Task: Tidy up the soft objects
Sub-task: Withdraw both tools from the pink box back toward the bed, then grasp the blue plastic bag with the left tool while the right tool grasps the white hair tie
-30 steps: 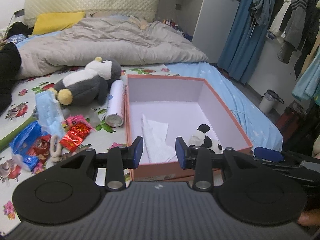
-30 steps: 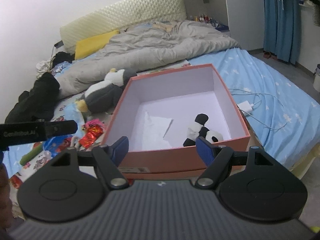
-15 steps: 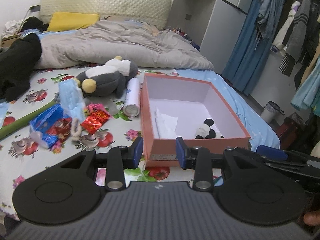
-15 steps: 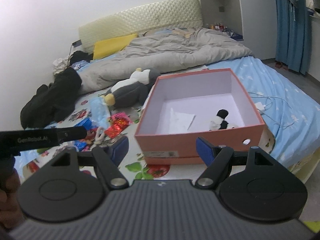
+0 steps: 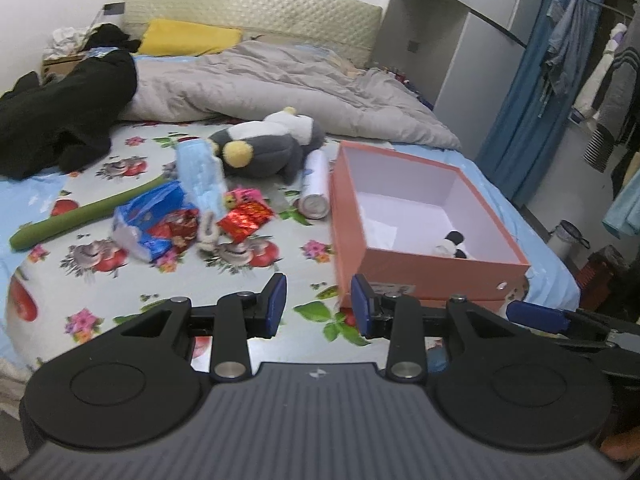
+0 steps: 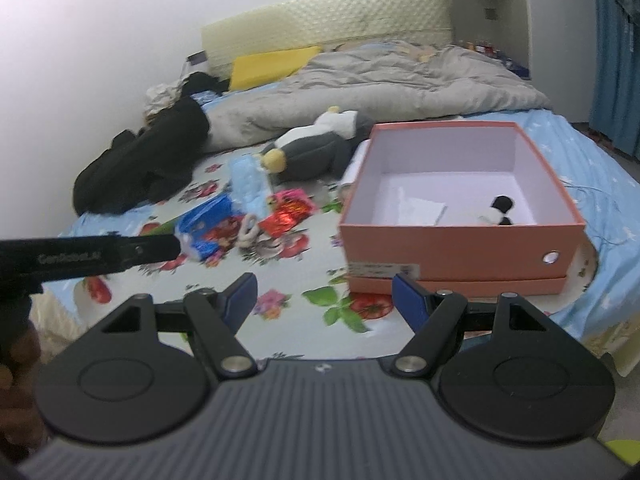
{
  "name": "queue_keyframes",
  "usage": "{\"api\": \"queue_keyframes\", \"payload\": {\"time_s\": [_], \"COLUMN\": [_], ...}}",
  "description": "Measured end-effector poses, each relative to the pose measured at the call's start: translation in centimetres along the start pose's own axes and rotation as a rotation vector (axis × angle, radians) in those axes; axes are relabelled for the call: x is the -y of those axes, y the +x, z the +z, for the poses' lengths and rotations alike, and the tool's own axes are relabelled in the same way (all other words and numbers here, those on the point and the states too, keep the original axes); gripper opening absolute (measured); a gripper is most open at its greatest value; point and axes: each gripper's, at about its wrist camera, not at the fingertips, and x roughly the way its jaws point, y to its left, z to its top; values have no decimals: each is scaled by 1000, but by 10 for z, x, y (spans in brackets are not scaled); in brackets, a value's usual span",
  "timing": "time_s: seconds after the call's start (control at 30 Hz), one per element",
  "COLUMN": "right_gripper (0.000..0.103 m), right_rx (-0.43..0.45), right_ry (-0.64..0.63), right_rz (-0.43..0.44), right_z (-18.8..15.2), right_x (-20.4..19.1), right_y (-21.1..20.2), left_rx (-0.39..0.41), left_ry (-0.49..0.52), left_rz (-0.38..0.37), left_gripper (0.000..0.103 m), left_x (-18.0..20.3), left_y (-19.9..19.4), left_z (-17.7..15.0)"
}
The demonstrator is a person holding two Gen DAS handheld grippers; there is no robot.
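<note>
An open salmon box point(image 5: 404, 268) point(image 6: 460, 240) sits on the bed's near right part. A small panda plush point(image 5: 450, 244) point(image 6: 498, 212) and white paper point(image 6: 416, 210) lie inside. A grey and white penguin plush point(image 5: 264, 146) point(image 6: 312, 148) lies left of the box's far end. A small grey plush point(image 5: 208, 232) lies among wrappers. My left gripper point(image 5: 318, 306) is open and empty, low over the bed's near edge. My right gripper point(image 6: 324, 300) is open wider, also empty, in front of the box.
A white can point(image 5: 316, 188) lies beside the box. A blue pack point(image 5: 200, 172), red and blue wrappers point(image 5: 244, 216), a green tube point(image 5: 84, 212), black clothes point(image 5: 64, 108) and a grey duvet point(image 5: 280, 88) cover the bed. A charger cable point(image 6: 600, 200) lies right of the box.
Both grippers have pulled back from the box toward the foot of the bed and shifted left. The box now looks smaller and farther. Both stay open and empty.
</note>
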Motion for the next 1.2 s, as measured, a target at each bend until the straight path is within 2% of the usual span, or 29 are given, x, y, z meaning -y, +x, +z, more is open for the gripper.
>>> {"api": "queue_keyframes", "payload": {"time_s": [0.27, 0.47, 0.7, 1.2], "right_gripper": [76, 76, 76, 75], "right_rx": [-6, -29, -65, -128], "right_ry": [-71, -111, -108, -204], "right_rz": [47, 59, 61, 100], "right_z": [-10, -3, -2, -2], "right_x": [-23, -36, -54, -91], "right_y": [8, 31, 70, 164], "left_rx": [27, 18, 7, -57], "left_ry": [-53, -106, -127, -210], "left_rz": [46, 58, 58, 140], "left_gripper": [41, 41, 41, 41], "left_x": [-28, -53, -83, -165], "left_y": [-16, -4, 24, 115], "left_z": [-17, -20, -11, 0]}}
